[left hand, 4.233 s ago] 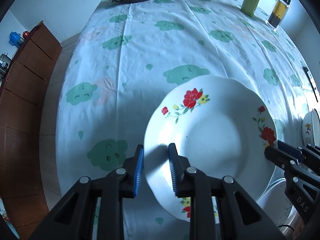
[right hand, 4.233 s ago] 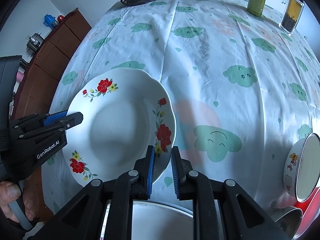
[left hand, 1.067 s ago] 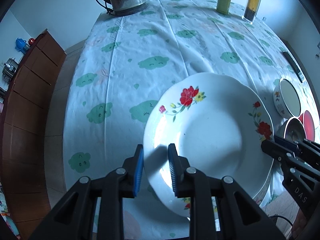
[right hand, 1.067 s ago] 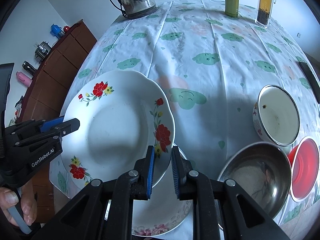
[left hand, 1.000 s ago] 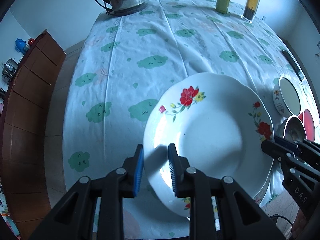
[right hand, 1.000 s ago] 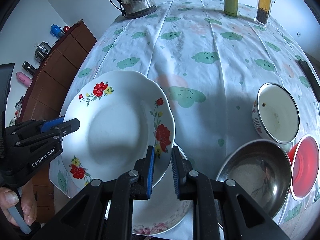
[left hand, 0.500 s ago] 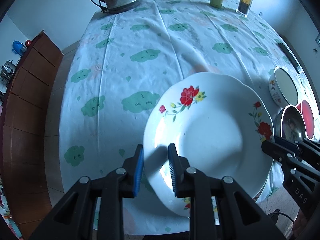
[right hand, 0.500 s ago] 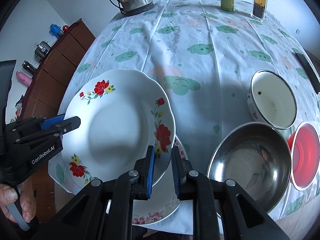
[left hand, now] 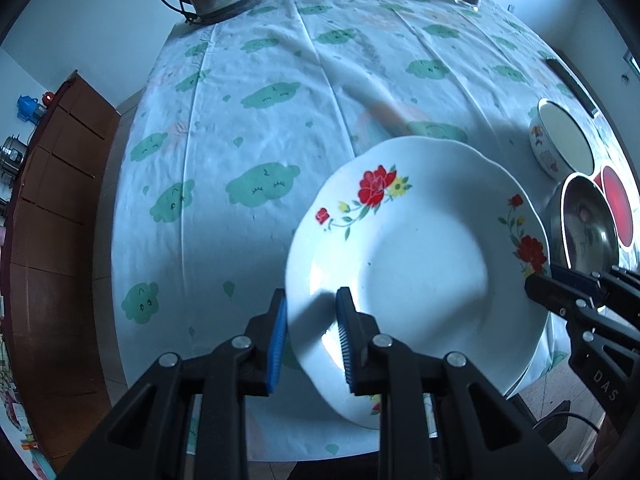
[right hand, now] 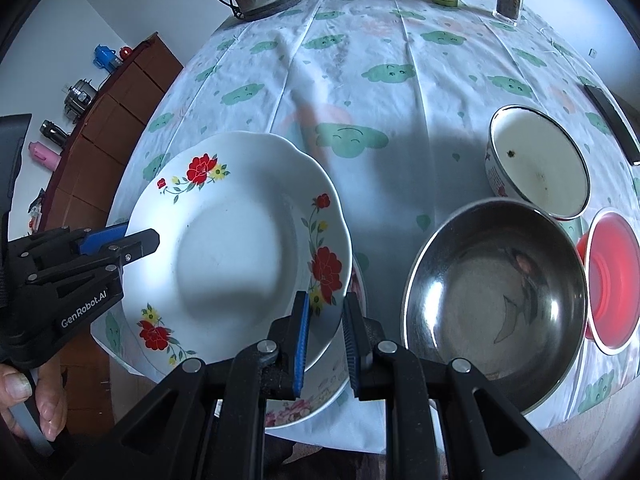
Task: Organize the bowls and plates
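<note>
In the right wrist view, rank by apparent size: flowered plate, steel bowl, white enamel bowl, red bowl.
1. flowered plate
2. steel bowl
3. white enamel bowl
4. red bowl, cut off by the frame edge, so unsure.

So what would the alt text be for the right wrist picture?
Two black claws, right and left, grip opposite rims of a white flowered plate held above another plate at the table edge. Right of it sit a steel bowl, a white bowl and a red bowl.
</note>
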The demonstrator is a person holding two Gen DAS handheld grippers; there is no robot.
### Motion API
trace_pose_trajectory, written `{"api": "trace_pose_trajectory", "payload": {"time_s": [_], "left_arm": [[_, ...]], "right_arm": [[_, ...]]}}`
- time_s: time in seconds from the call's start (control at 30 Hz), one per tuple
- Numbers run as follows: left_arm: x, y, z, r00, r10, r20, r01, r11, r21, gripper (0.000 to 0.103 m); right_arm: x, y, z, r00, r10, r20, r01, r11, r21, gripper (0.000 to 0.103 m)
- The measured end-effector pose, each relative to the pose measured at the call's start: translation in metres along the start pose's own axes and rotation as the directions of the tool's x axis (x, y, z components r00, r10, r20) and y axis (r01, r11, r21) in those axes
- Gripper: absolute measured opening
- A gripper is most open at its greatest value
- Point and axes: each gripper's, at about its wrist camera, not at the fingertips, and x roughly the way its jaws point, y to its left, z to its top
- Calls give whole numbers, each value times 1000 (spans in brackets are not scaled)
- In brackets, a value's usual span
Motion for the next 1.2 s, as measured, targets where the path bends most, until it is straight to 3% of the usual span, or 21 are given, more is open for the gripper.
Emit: {"api": "trace_pose_trajectory", "payload": {"time_s": [1.2], "left_arm": [[17,-17,-14,998,-25,-63,27,999,33,22]], "right_arm": [[7,-11,-24,999,-14,-39,14,1000,0,18]]}}
